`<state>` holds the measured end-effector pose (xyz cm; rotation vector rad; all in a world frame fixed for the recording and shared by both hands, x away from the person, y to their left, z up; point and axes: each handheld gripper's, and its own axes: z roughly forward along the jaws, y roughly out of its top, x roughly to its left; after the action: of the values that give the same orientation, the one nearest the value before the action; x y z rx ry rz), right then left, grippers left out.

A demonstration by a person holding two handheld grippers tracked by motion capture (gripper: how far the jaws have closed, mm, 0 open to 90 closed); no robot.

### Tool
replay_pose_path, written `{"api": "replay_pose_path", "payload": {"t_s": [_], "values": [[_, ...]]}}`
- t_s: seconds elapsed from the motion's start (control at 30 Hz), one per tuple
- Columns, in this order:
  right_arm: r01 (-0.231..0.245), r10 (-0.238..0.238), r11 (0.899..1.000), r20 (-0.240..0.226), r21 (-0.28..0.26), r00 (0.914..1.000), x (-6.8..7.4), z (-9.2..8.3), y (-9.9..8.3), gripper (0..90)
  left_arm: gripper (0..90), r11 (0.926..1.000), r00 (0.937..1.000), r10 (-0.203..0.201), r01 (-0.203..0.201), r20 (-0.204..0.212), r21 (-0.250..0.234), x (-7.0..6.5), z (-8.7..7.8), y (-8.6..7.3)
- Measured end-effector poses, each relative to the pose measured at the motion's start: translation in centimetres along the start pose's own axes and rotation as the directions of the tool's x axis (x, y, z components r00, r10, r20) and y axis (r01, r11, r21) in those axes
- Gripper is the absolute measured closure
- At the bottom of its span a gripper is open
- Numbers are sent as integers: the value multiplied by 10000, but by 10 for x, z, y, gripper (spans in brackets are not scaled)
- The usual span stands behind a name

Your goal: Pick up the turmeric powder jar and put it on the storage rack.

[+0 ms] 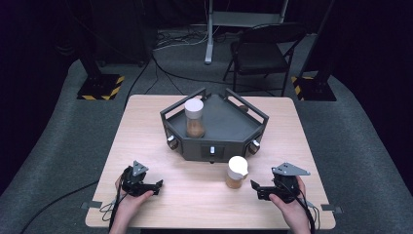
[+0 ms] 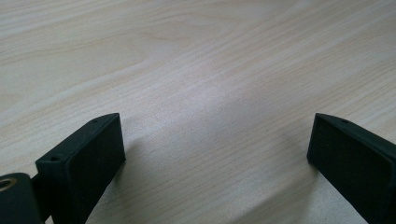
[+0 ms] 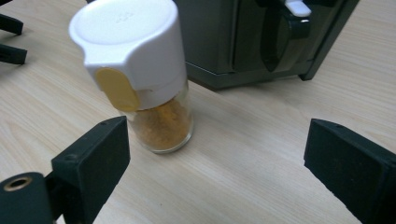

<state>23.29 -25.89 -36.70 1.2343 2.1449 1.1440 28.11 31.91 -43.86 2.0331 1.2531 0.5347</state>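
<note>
From above, the left gripper [image 1: 157, 185] rests at the table's [image 1: 146, 126] near left, the right gripper [image 1: 254, 189] at the near right, just beside the spice jar [image 1: 237, 172] standing before the grey tray [image 1: 229, 129].

The left gripper view shows jaws spread wide over bare wood, holding nothing.

The right gripper view shows wide-open jaws, the jar upright beyond them, untouched.

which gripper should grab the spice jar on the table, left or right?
Right. The right gripper sits beside the spice jar, jaws open and aimed at it, with the jar just ahead in its own view. The left gripper is open too, but faces bare table farther away.
</note>
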Motion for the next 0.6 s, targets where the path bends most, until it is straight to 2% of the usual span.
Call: {"api": "replay_pose_path", "payload": {"t_s": [0.27,0.6], "values": [[311,-311,9995,-198,14,9993,9,3,8,65,37,10000,10000,-4,4,1,0,0,0,0],[535,-532,9986,-452,51,9976,19,17,17,65,37,10000,10000,-3,3,1,-2,0,0,0]]}}
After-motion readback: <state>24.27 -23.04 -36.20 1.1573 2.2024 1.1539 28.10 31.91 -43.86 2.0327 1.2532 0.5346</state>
